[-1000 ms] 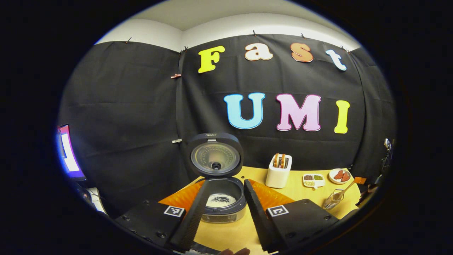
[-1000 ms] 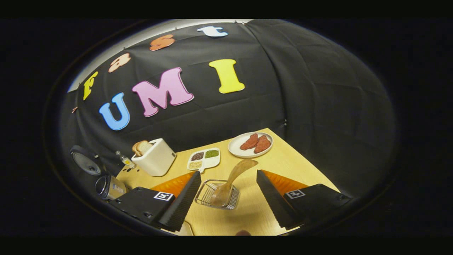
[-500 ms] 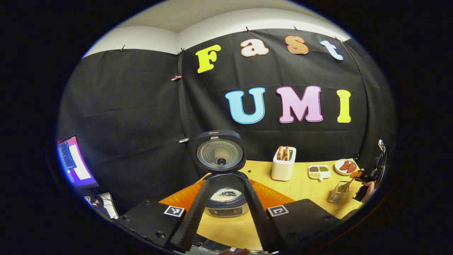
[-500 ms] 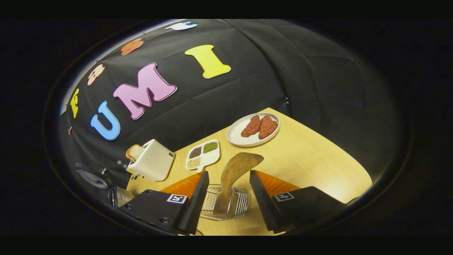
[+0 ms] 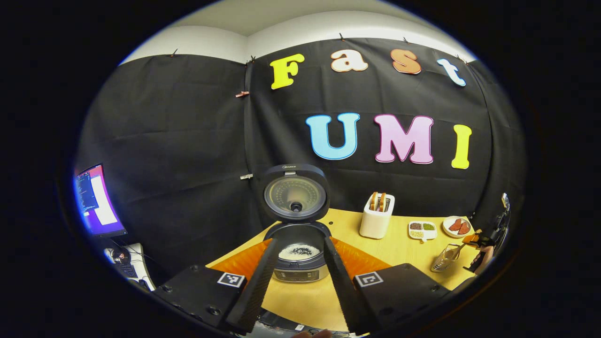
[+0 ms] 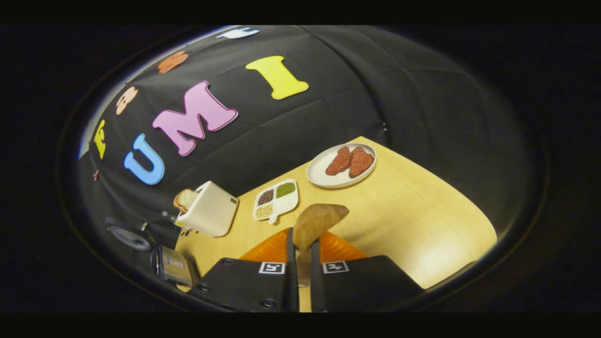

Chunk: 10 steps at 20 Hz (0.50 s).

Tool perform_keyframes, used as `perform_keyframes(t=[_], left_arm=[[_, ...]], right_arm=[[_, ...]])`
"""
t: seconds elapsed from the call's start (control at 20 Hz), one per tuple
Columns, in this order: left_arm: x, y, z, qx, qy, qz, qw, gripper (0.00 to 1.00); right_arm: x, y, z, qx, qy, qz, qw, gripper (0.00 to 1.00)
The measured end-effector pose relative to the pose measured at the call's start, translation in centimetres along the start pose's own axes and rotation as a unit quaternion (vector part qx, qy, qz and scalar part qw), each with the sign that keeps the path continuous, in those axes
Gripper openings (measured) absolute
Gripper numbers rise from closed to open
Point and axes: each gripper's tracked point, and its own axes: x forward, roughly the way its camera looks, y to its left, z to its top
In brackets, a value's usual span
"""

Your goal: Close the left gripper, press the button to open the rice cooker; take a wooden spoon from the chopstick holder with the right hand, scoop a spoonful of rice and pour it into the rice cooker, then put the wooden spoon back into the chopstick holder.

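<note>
Wooden spoon (image 6: 315, 221) clenched in right gripper (image 6: 300, 244) jaws; left gripper (image 5: 295, 263) jaws released before rice cooker (image 5: 298, 253).

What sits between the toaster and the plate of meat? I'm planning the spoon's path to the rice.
In the right gripper view, the divided dish of grains lies between the toaster and the plate, on the table.

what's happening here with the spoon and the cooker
A person works with a gripper in each hand. The right gripper has its fingers shut on the wooden spoon, which stands in the wire chopstick holder, so it is just being picked up. The rice cooker already stands with its lid up and rice inside. The left gripper hangs open in front of it, touching nothing.
</note>
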Motion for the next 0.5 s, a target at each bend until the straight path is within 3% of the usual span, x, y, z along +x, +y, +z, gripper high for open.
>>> perform_keyframes(t=[0.05,0.2,0.45,0.5], left_arm=[[0.0,0.1,0.1,0.0,-0.003,-0.002,1.0,0.71],[-0.1,0.9,-0.2,-0.007,-0.006,-0.007,1.0,0.71],[0.4,2.4,-0.7,-0.027,-0.014,-0.022,0.999,0.71],[0.6,2.7,-0.6,-0.031,-0.018,-0.027,0.999,0.71]], right_arm=[[-0.6,0.2,0.3,-0.004,-0.003,0.002,1.0,0.19],[-1.8,1.4,1.4,-0.02,-0.016,0.007,1.0,0.1],[-6.2,5.2,4.7,-0.067,-0.051,0.026,0.996,0.19],[-7.5,6.6,5.1,-0.075,-0.053,0.037,0.995,0.14]])
